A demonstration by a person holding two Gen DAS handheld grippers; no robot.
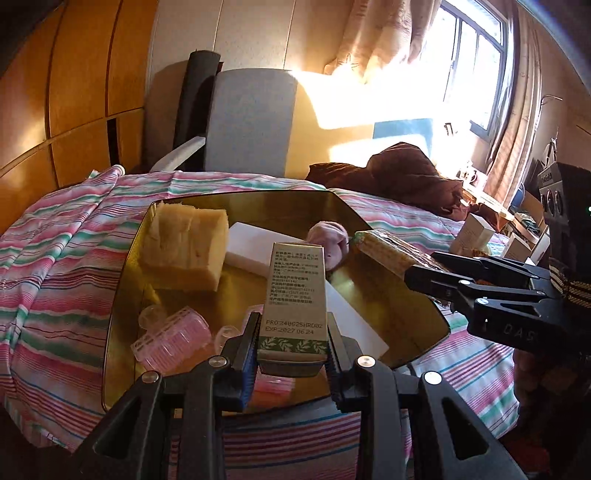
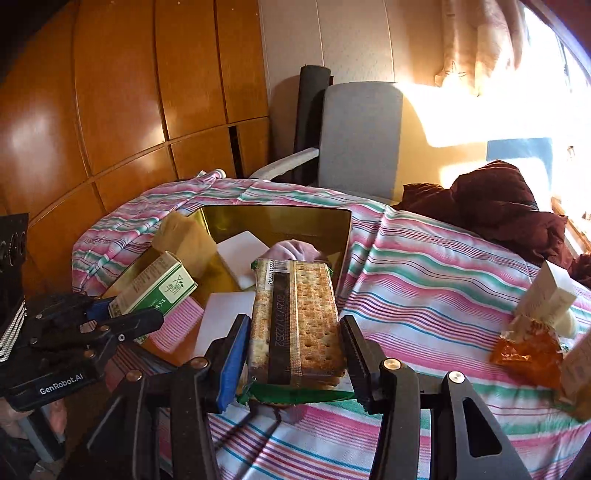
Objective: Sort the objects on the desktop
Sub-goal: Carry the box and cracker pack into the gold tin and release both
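Gripping box [image 1: 293, 295] and crackers [image 2: 295, 325] above tray [image 1: 122, 295].

Streaming in hard from the window [image 1: 476, 70] at upper right, blowing out wall and curtain [image 1: 376, 33] in glare. Casting warm tones, deep corner shadows. Bending straight lines at fisheye edges; blurring slightly at right of right-wrist view.

Tray [image 1: 122, 280]: glossy gold metal, mirror-like. Cloth [image 1: 55, 258]: striped woven fabric, matt, creased. Box [image 1: 295, 295]: matt printed cardboard. Cracker pack [image 2: 295, 321]: clear glossy plastic film. Sponge [image 1: 184, 247]: yellow, porous, rough. Rollers [image 1: 173, 332]: translucent pink plastic. Wardrobe [image 2: 110, 110]: polished wood. Gripper frames: matt black plastic.
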